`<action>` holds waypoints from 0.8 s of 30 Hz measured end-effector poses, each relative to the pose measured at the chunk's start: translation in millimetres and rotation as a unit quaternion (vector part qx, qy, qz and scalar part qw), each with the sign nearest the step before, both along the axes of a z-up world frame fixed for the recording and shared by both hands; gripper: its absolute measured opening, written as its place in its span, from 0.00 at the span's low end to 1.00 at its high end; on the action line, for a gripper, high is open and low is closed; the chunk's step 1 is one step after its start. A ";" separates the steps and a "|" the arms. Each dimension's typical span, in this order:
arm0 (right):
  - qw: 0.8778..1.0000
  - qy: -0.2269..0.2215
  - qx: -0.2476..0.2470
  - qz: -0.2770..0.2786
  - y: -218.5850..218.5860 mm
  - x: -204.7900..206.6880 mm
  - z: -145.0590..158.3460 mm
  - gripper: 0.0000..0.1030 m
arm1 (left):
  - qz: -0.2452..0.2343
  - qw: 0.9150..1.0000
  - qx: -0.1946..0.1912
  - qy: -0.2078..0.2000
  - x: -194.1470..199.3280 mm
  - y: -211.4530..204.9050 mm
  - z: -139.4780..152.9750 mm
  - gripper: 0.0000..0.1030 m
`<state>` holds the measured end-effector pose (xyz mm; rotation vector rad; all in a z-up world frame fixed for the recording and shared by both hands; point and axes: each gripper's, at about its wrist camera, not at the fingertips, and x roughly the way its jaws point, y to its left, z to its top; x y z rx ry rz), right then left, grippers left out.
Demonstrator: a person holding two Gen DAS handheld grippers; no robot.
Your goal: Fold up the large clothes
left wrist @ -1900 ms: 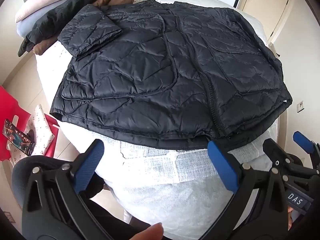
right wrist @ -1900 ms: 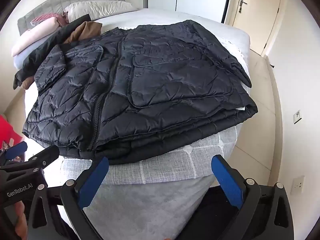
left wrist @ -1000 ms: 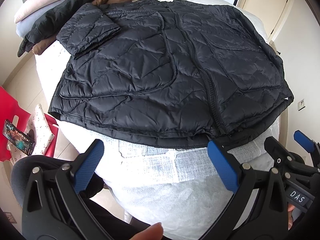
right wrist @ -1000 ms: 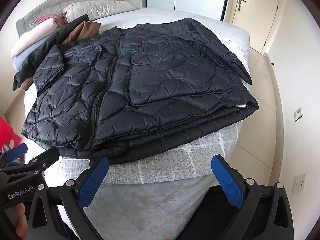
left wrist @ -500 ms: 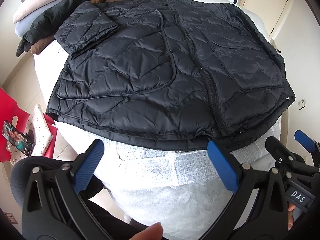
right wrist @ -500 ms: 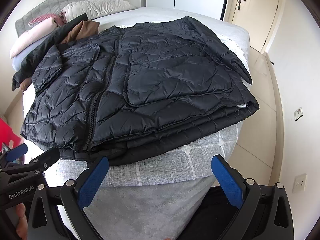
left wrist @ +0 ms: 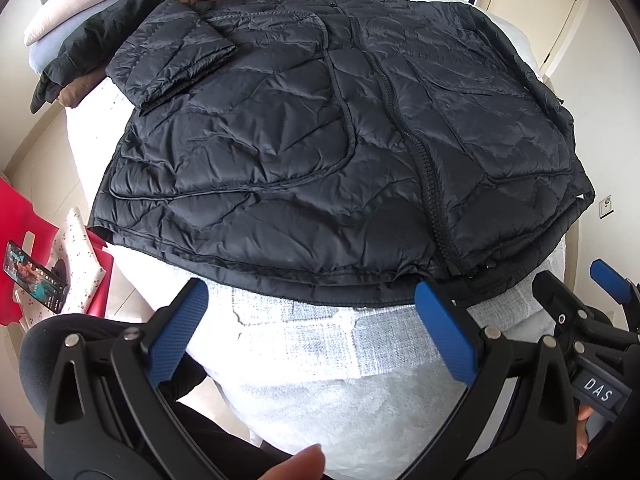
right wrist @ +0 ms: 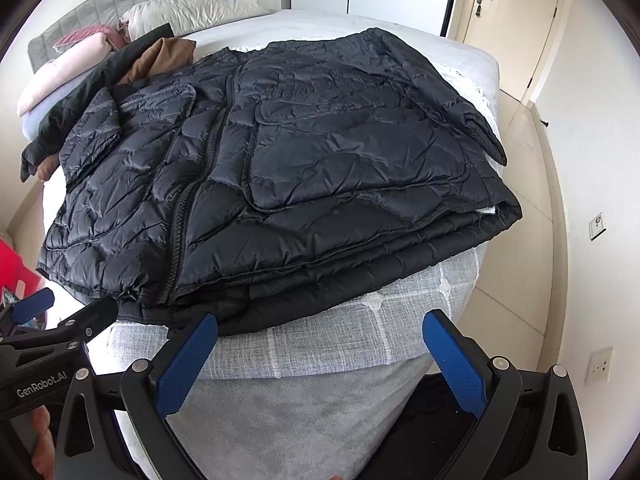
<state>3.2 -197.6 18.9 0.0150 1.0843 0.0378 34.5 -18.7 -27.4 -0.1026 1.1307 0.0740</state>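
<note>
A black quilted puffer jacket [left wrist: 320, 152] lies flat on the bed, zipped, front side up, hem toward me; it also shows in the right wrist view [right wrist: 304, 176]. Its left sleeve [left wrist: 176, 52] is folded in over the chest. Its right sleeve [right wrist: 452, 100] lies along the right side. My left gripper [left wrist: 312, 308] is open and empty, just in front of the hem at the bed's foot. My right gripper [right wrist: 320, 336] is open and empty, just in front of the hem's right half. Each gripper shows in the other's view: the right [left wrist: 580, 316], the left [right wrist: 64, 320].
The bed [right wrist: 340, 344] has a grey checked cover. Pillows [right wrist: 188, 12] and a pile of dark, brown and pink clothes [left wrist: 80, 40] lie at its head. A red stand with a phone [left wrist: 32, 276] is on the floor at the left. A door [right wrist: 508, 12] is at the far right.
Both grippers have moved closer to the jacket's hem, staying open. The jacket has not moved.
</note>
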 end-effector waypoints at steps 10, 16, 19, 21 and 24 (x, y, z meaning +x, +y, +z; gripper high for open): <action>1.000 -0.020 -0.004 0.000 0.3 2.2 -2.7 1.00 | -0.001 1.000 -0.005 0.009 4.5 4.7 -5.2 1.00; 0.999 -0.033 0.012 0.020 -6.4 9.5 0.4 1.00 | -0.007 1.000 -0.022 -0.008 14.0 20.4 0.1 1.00; 0.998 -0.028 0.046 0.032 -19.7 18.8 6.0 1.00 | -0.006 1.000 -0.027 -0.003 19.8 36.0 1.4 1.00; 0.997 -0.029 0.065 0.035 -31.6 25.6 11.8 1.00 | -0.011 1.000 -0.028 0.003 25.1 49.6 2.4 1.00; 0.998 -0.028 0.048 0.030 -50.9 38.6 18.0 1.00 | 0.003 1.000 -0.022 0.003 35.3 81.2 6.7 1.00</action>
